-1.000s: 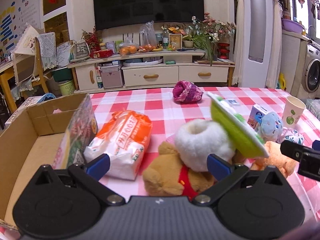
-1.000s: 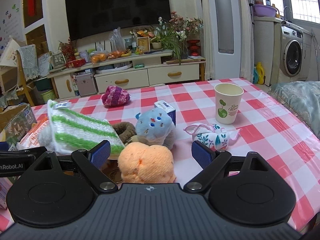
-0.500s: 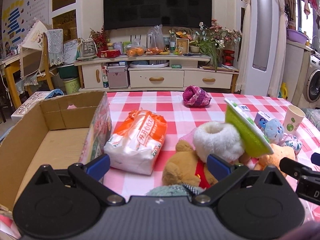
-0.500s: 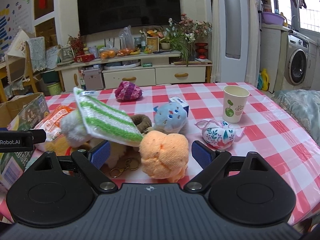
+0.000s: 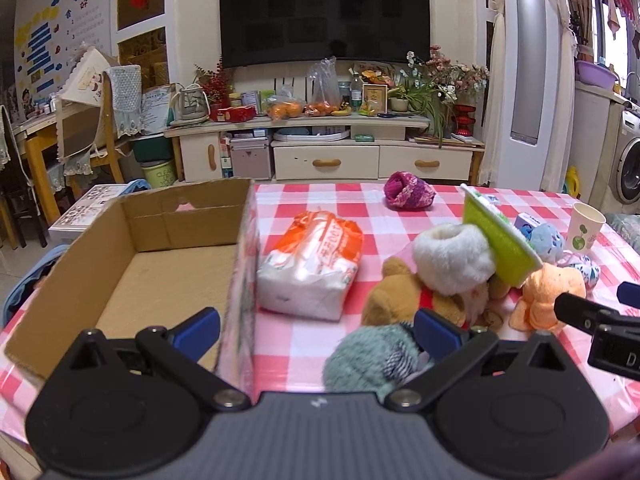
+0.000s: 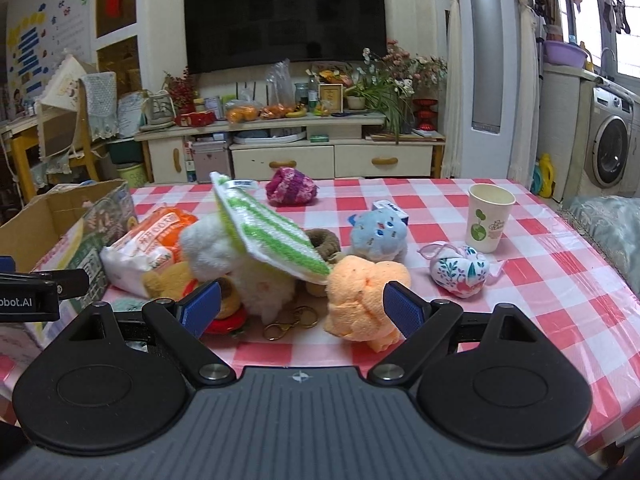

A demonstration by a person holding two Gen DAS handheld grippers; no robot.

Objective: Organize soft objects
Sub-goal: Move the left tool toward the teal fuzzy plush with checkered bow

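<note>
A pile of soft toys lies on the checked table: a brown bear [image 5: 404, 296], a white fluffy ring [image 5: 452, 256], a green striped cloth [image 6: 268, 232], an orange plush [image 6: 364, 296], a light blue plush [image 6: 378, 234] and a teal fluffy toy [image 5: 368, 356]. An open cardboard box [image 5: 132, 264] stands at the left. My left gripper [image 5: 316, 328] is open and empty, straddling the box's right wall, with the teal toy by its right finger. My right gripper [image 6: 300, 310] is open and empty, just short of the orange plush.
An orange tissue pack [image 5: 316, 260] lies beside the box. A purple knitted ball [image 5: 408, 196] sits at the far side. A paper cup [image 6: 488, 216], a floral pouch [image 6: 460, 270] and a small blue carton [image 6: 390, 208] are at the right. A key ring [image 6: 288, 322] lies near the pile.
Both grippers have pulled back and up from the pile, so more of the table and box shows. The teal fluffy toy has come into the left wrist view. Both stay open.
</note>
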